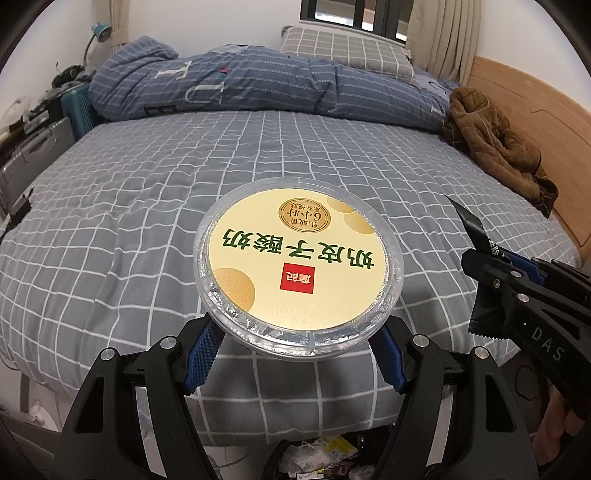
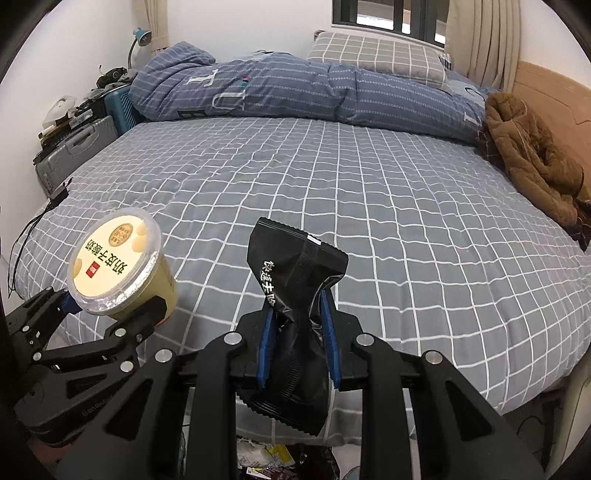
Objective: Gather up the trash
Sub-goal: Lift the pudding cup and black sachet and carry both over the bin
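Holding a yogurt cup (image 1: 299, 273) clamped in your left gripper (image 1: 295, 354), jaws pinching its sides, your right gripper (image 2: 297, 343) squeezing a black wrapper (image 2: 295, 295), both hanging over the bed (image 2: 369, 192) edge.

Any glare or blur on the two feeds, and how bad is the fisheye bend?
Left wrist: yogurt cup sharp, faint sheen on its foil rim, label readable. Right wrist: black wrapper glossy but legible. Both views: bed grid bows strongly outward, corners vignetted black.

Home bedroom, checked bed (image 2: 332, 192), folded quilt (image 2: 295, 92), pillow (image 2: 376, 59), wooden headboard (image 2: 546, 96), curtained window (image 2: 388, 14)
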The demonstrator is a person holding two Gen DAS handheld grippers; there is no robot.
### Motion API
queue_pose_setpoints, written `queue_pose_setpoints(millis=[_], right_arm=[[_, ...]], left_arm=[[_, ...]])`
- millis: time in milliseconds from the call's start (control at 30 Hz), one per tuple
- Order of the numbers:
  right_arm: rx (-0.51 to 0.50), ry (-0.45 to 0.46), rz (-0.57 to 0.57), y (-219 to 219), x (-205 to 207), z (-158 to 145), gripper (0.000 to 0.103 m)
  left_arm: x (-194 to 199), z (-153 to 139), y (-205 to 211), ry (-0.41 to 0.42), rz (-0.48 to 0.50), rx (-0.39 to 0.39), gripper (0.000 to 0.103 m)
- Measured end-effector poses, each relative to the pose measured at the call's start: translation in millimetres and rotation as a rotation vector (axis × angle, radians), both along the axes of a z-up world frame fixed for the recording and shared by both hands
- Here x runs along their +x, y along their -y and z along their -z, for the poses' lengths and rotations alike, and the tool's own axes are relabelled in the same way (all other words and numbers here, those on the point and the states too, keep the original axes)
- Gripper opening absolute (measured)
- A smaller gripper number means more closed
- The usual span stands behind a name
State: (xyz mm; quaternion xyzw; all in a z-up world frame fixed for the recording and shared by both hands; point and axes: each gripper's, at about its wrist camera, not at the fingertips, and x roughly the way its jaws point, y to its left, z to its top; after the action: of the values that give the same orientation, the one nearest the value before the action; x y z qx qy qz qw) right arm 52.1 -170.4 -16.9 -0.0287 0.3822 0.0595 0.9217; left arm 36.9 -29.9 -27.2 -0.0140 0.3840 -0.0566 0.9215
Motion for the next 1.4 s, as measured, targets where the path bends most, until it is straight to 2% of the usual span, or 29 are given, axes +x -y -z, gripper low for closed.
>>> queue_pose_setpoints(millis=[833,1100,1400], right_arm=[[0.019,-0.013,0.007,10,-56,2,0.023],[0.03,0.007,0.003,10,-83,-7,0.023],[0.032,-0.013,-0.004,7,-117,1,0.023]], left_arm=[[-61,0,6,-0.01,0.023,-0.009,0.07],[-85,-10,3,-0.003,0.023,-0.036,0.07],[-116,-7,-2,-0.01,0.015,-0.033,0.07]])
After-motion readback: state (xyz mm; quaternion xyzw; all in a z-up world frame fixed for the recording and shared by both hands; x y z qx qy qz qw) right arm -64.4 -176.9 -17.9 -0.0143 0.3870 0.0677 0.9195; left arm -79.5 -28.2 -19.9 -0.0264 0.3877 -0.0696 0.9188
